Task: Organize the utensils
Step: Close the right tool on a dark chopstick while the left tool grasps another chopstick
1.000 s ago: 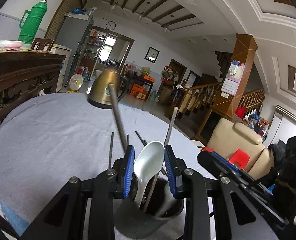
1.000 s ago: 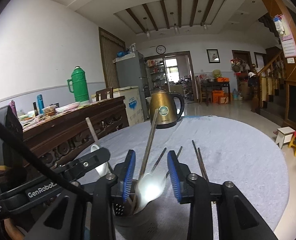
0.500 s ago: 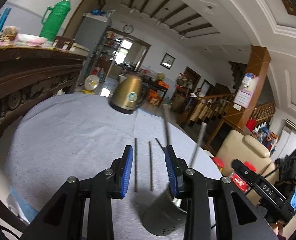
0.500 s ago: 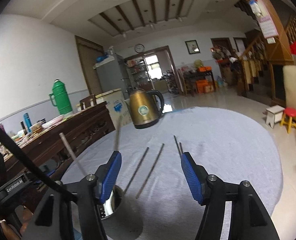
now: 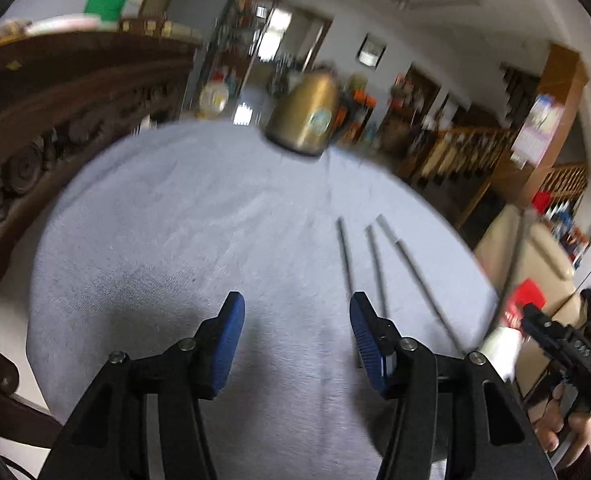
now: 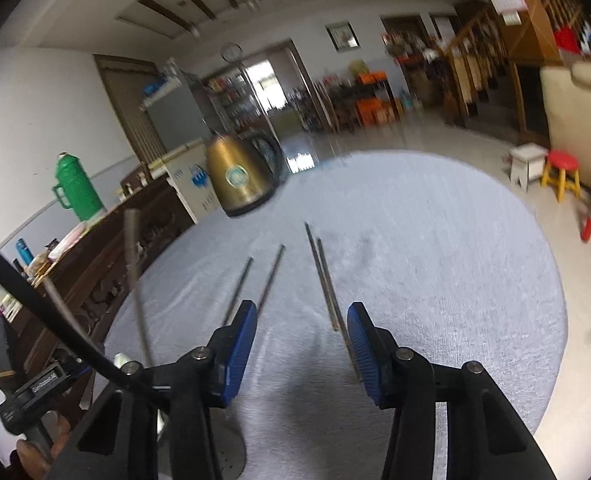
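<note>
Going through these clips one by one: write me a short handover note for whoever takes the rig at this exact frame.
Left gripper: empty, jaws opening, over bare grey tablecloth.
Right gripper: empty, jaws closing, nothing between the pads.
Things: four metal chopsticks lie loose on the cloth, a touching pair just ahead of the right gripper and two separate ones to its left. The metal utensil holder, with upright utensils in it, sits at the near left edge of the right wrist view. Gold kettle at the far rim.
Done: some utensils already stand in the holder.
Left: pick up the chopsticks and put them into the holder.
</note>
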Available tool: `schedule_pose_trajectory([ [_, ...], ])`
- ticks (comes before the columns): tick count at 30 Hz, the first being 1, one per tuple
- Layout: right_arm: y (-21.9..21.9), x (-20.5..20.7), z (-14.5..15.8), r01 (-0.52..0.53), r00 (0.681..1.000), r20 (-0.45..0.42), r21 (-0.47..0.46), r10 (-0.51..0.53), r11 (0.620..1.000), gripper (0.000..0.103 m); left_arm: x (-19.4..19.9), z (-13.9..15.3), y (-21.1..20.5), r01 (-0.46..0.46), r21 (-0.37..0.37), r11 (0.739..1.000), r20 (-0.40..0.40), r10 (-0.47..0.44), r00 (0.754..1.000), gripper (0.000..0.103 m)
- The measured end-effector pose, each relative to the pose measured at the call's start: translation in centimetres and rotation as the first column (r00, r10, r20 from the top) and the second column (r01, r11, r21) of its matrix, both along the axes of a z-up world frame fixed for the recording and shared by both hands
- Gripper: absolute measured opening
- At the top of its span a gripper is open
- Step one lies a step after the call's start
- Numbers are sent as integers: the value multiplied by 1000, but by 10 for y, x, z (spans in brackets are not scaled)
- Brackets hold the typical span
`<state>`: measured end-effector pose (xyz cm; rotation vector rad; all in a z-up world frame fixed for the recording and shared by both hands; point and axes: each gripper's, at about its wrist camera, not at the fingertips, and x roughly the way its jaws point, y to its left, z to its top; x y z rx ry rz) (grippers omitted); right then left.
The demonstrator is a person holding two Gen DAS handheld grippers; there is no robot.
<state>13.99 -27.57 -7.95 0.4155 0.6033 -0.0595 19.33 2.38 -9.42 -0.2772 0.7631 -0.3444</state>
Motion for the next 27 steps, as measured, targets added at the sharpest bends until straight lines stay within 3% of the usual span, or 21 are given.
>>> schedule_pose_trajectory([
  [4,-20,23,-9,6,996,-87,42,-3,999,50,48,-11,-3,17,58,998,-124,-10,992,56],
  [10,-32,73,-21,-86,970,-223,38,92,996,50,94,-7,-30,86,149,985,-181,-58,982,56],
  [19,-39,189,-33,-223,907,-344,92,242,970,47,161,-7,-113,276,248,929,-276,-205,939,56],
  [23,-45,244,-38,-233,881,-389,141,270,962,42,176,-16,-137,324,263,909,-323,-233,917,56],
  [27,-41,290,-52,-236,847,-455,138,274,962,38,187,-19,-138,333,250,909,-353,-235,906,56],
])
